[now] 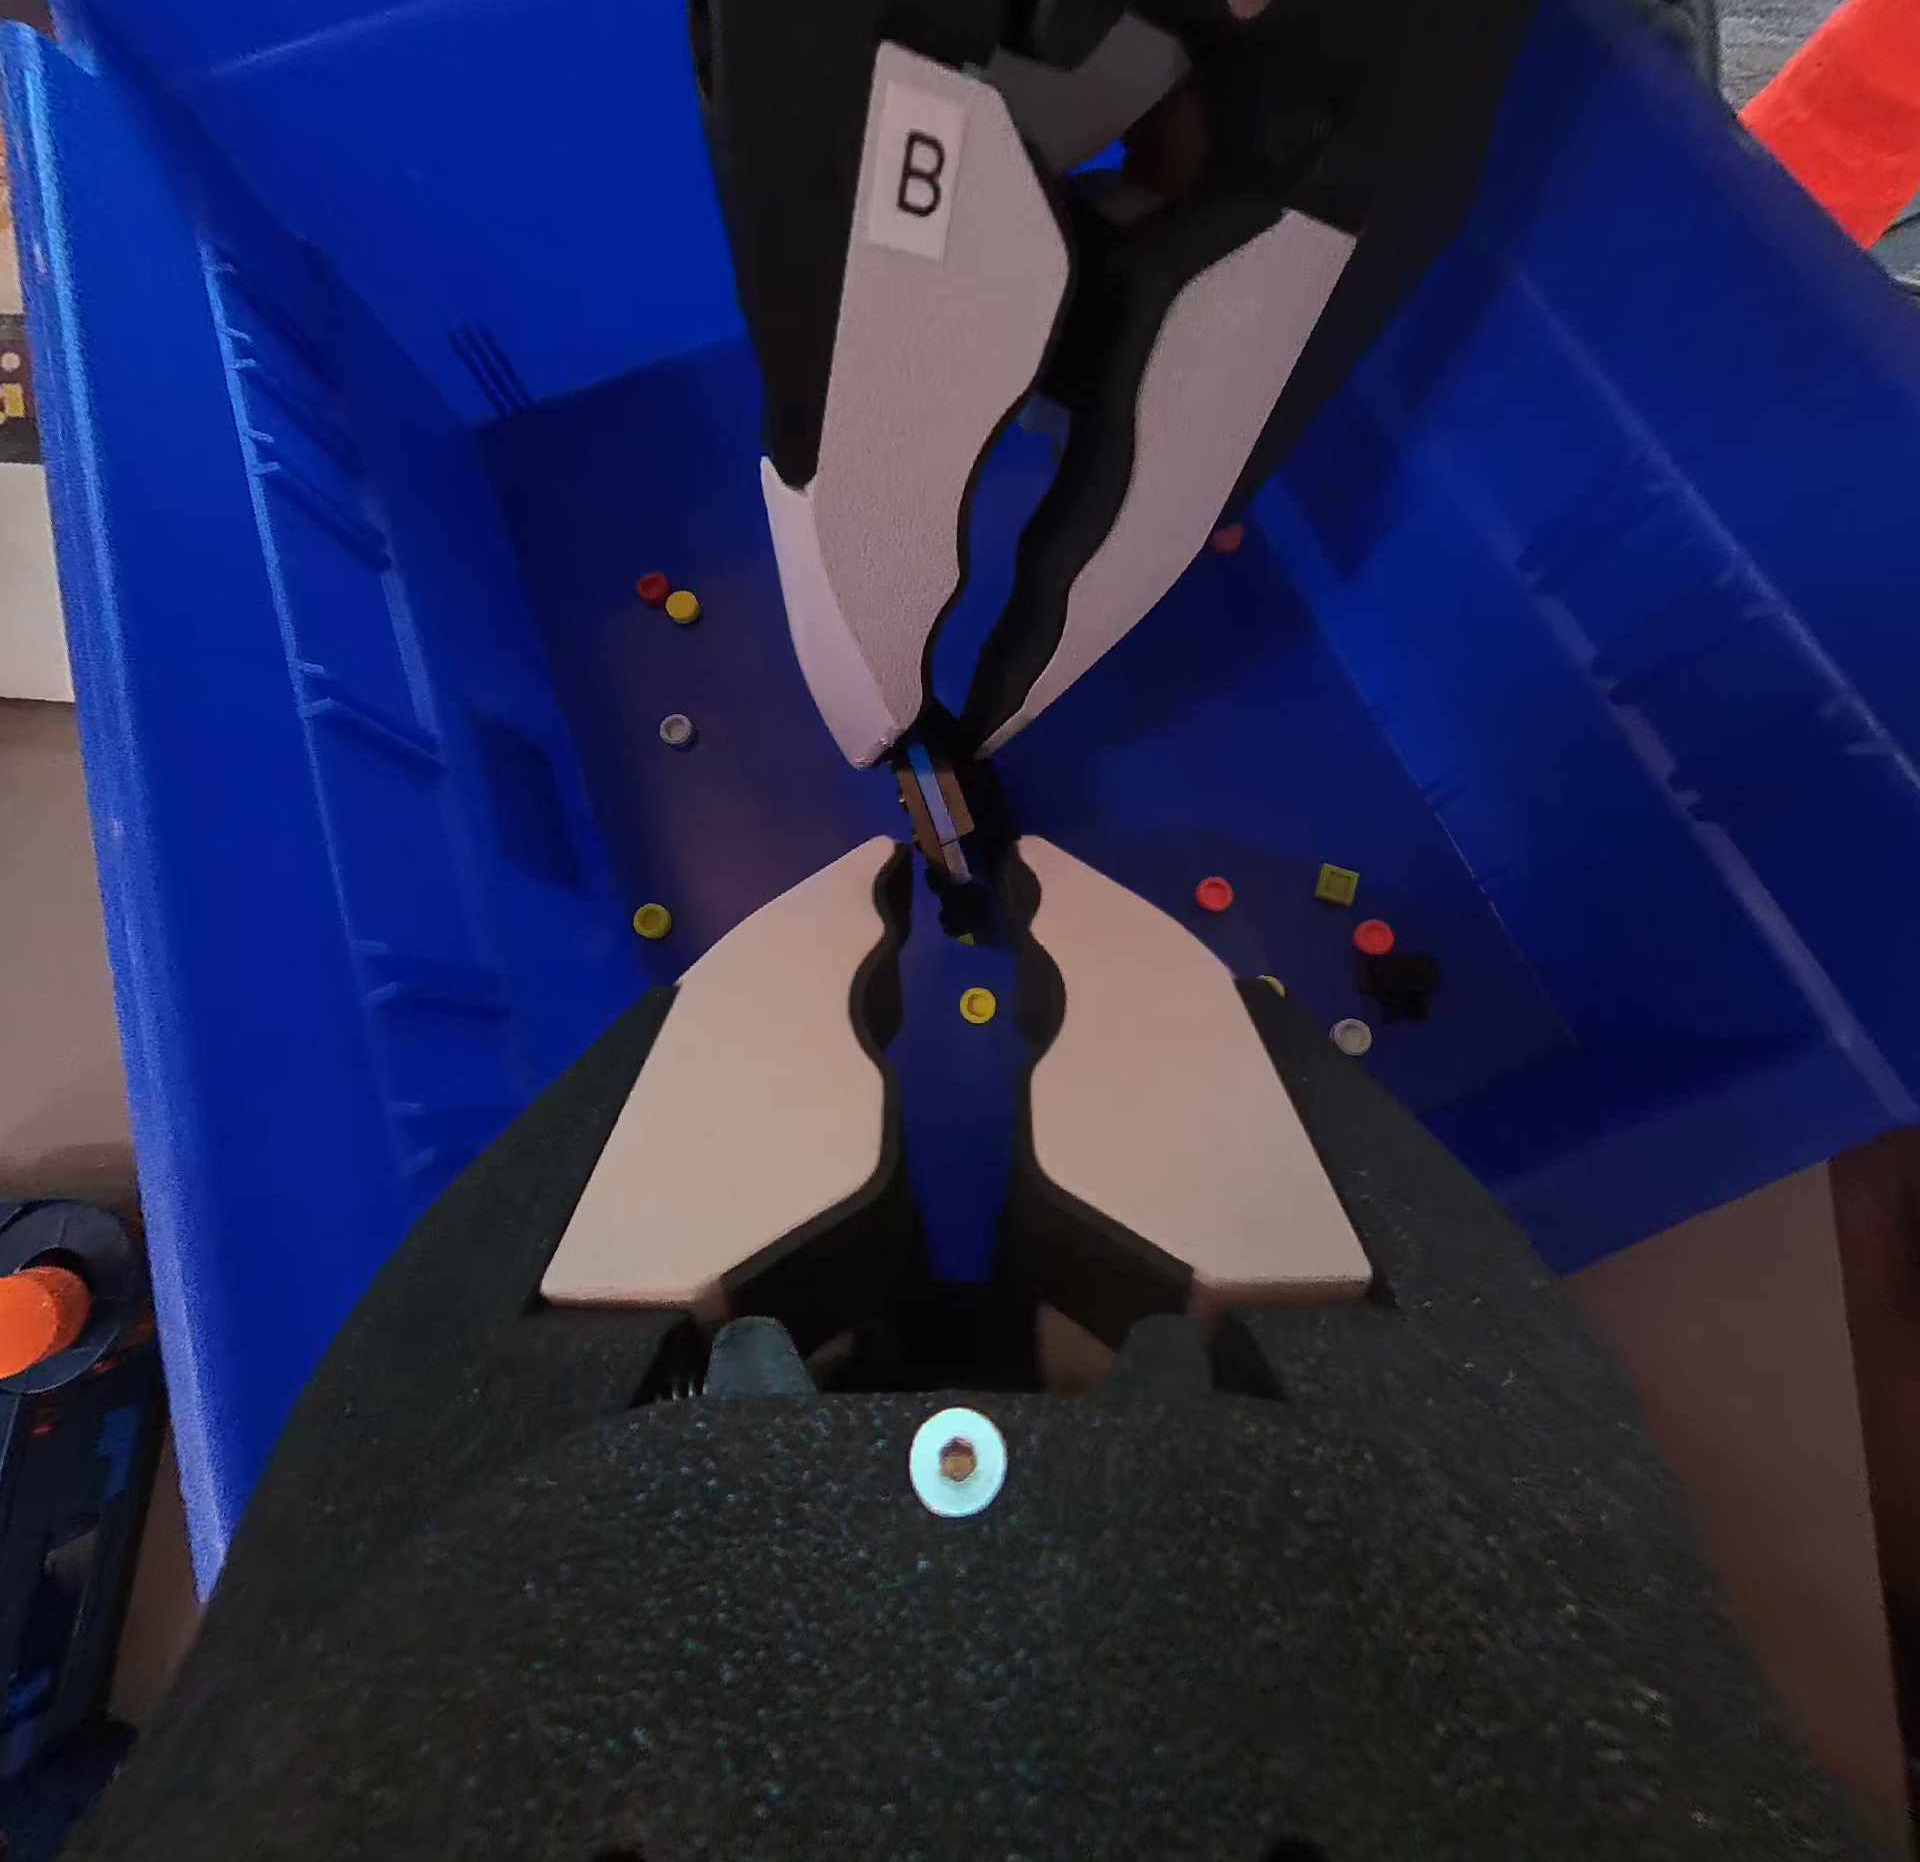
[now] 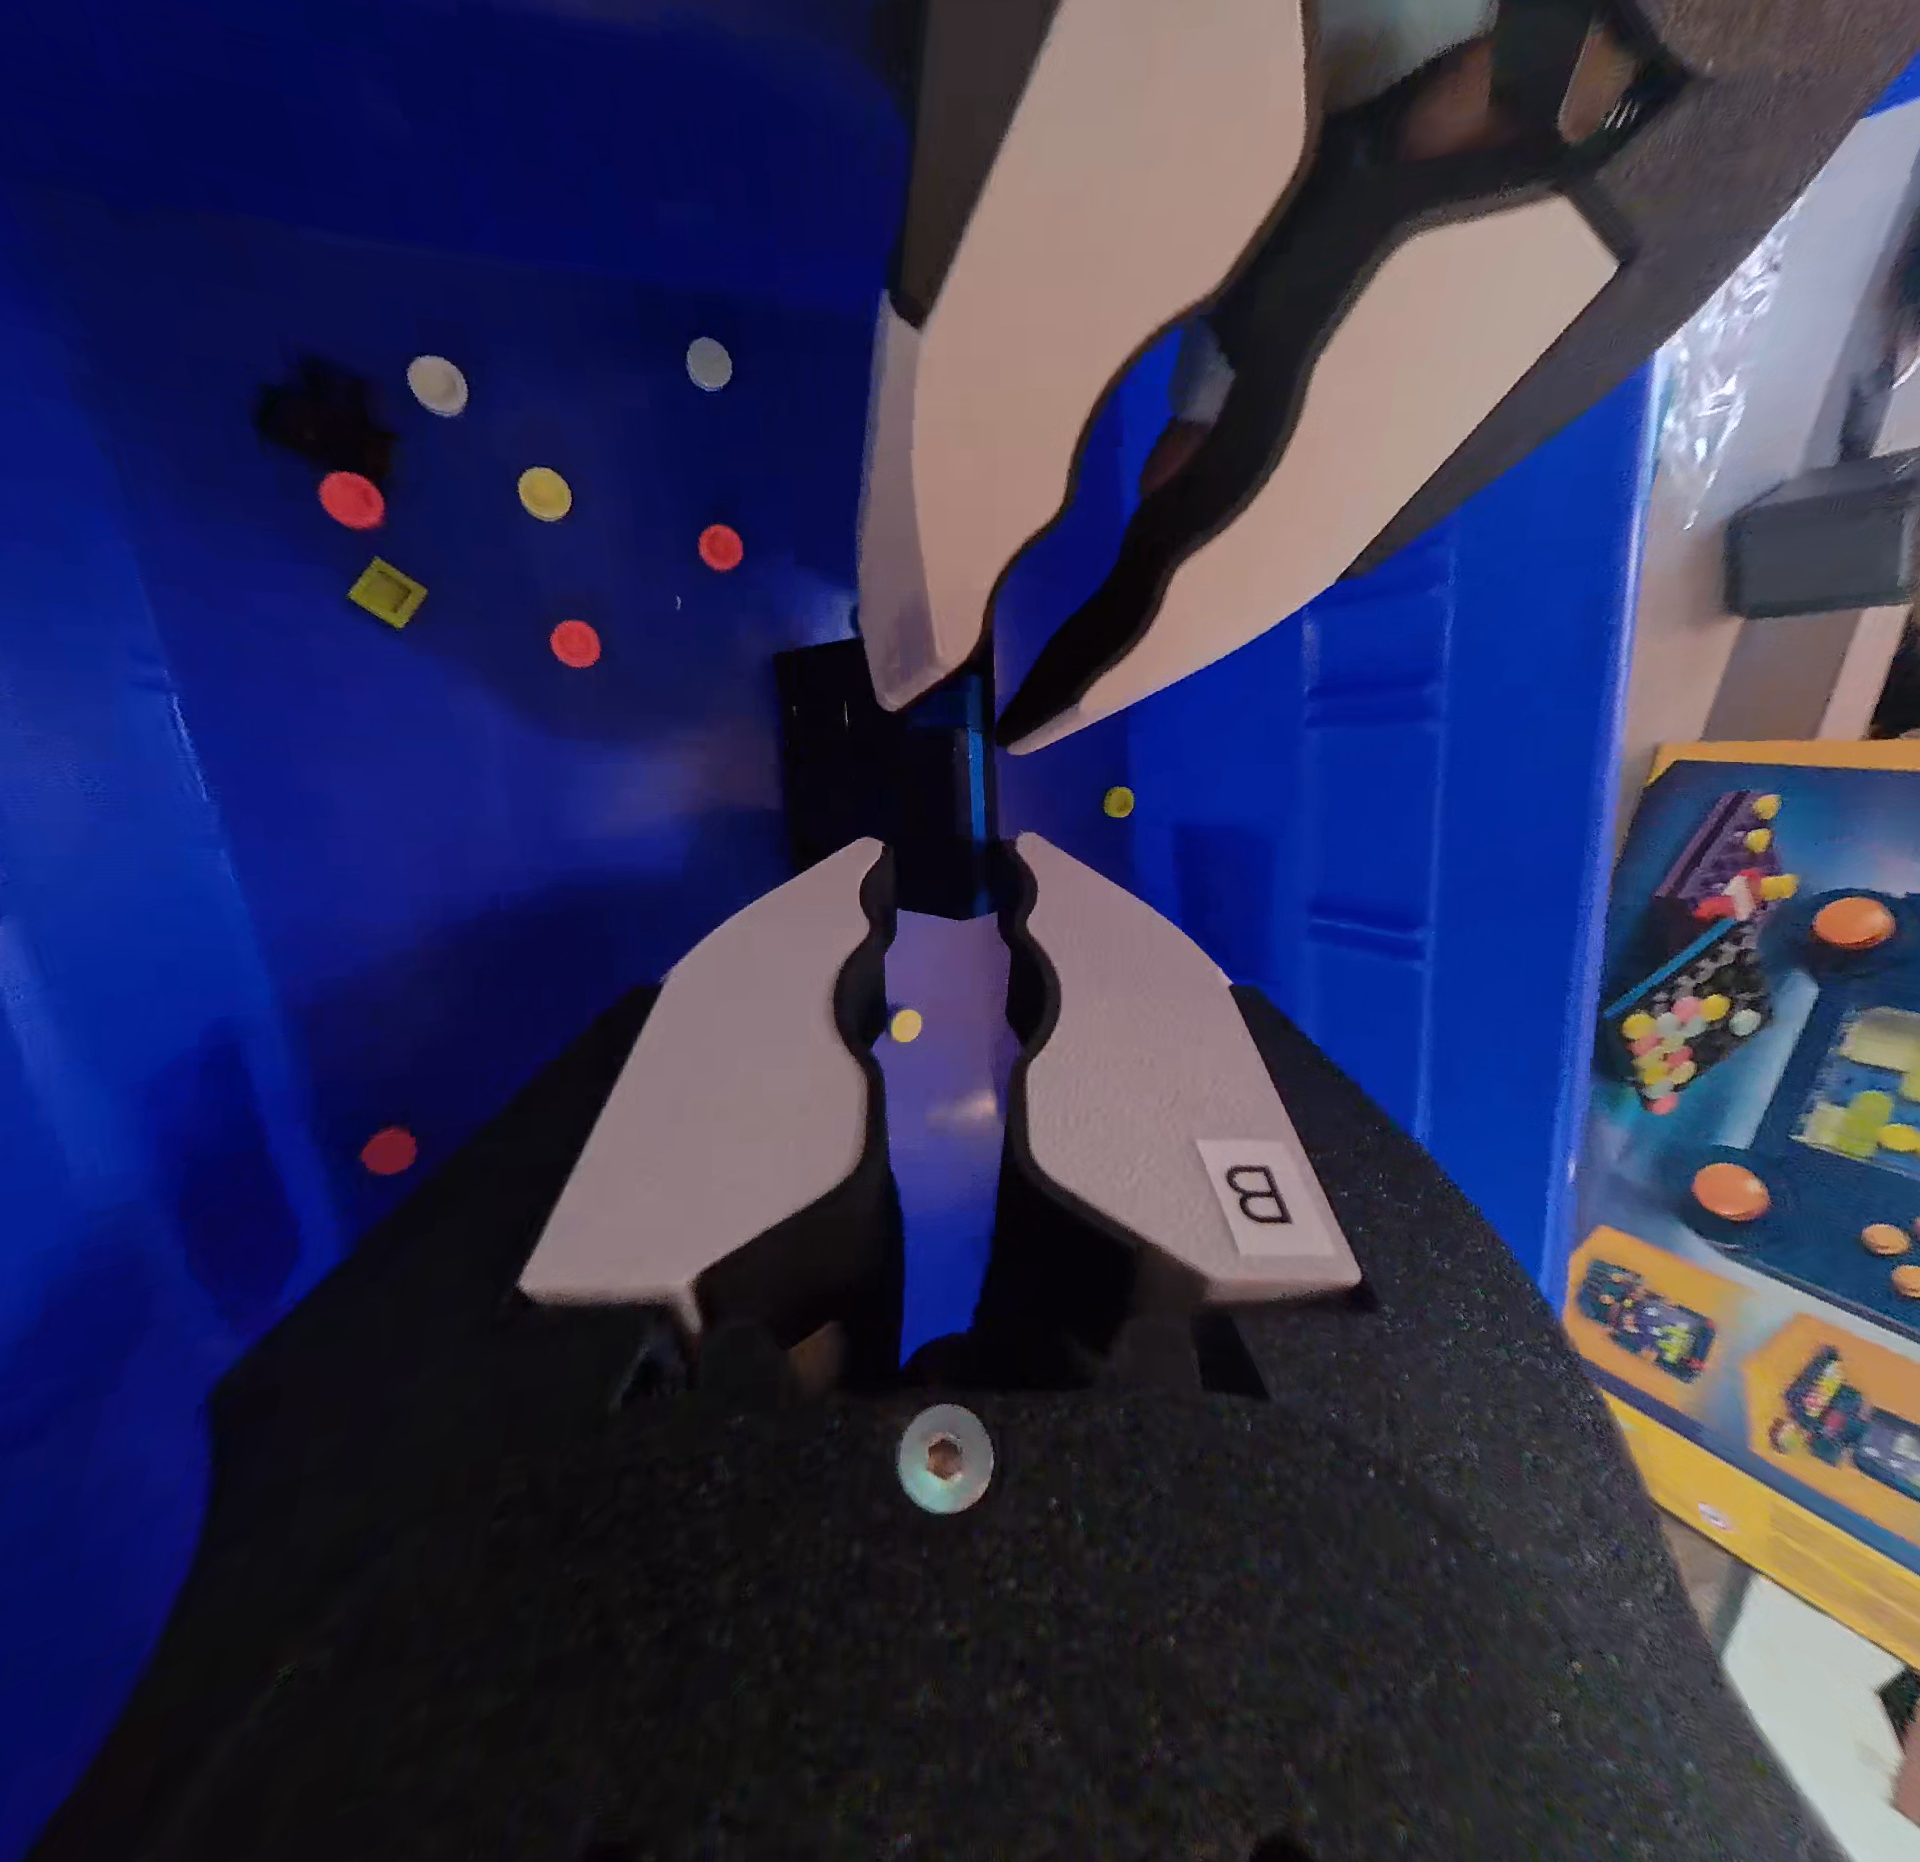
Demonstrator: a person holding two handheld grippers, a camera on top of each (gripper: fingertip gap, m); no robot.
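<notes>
Both grippers reach into a blue plastic bin (image 1: 343, 773) and meet tip to tip. My left gripper (image 1: 961, 854) is shut on the near end of a small black and blue brick piece (image 1: 940, 820). My right gripper (image 2: 948, 854), with a white label on one finger, is shut on the other end of the same piece (image 2: 940, 836). In the left wrist view the right gripper (image 1: 935, 752) comes down from the top. In the right wrist view the left gripper (image 2: 951, 716) comes down from the top. A black flat part (image 2: 821, 752) shows behind the tips; I cannot tell if it is attached.
Several small round studs lie on the bin floor: red (image 1: 1214, 893), yellow (image 1: 651, 919) and grey (image 1: 676, 730). A yellow square tile (image 1: 1335, 882) and a black brick clump (image 1: 1397, 981) lie at the right. A printed toy box (image 2: 1766, 1137) stands outside the bin wall (image 2: 1507, 773).
</notes>
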